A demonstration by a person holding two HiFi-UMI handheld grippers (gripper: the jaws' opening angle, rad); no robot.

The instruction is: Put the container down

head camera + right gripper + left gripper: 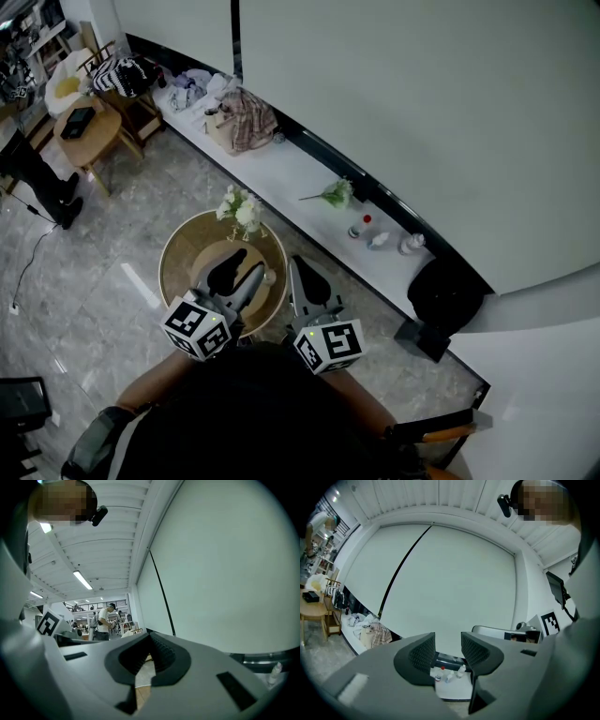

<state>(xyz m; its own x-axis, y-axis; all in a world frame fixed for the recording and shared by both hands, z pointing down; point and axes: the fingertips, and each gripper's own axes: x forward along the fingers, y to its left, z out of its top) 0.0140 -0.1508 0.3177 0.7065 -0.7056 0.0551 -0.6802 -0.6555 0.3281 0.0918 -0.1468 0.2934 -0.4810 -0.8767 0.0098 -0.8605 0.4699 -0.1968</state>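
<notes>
Wooden round table [178, 258] holds white flowers [239, 211] and a small pale item [269, 277], possibly the container, just beside the left gripper [448, 649], whose jaws are slightly parted and empty. The right gripper [150, 641] is clenched on nothing. The marker cubes [197, 326] show black-and-white squares.

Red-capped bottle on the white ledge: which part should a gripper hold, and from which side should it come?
Probably the body just under the cap, coming level from the room side. The bottle stands upright on the ledge, the wall is behind it, and another bottle stands near on one side, so keep the jaws narrow.
</notes>
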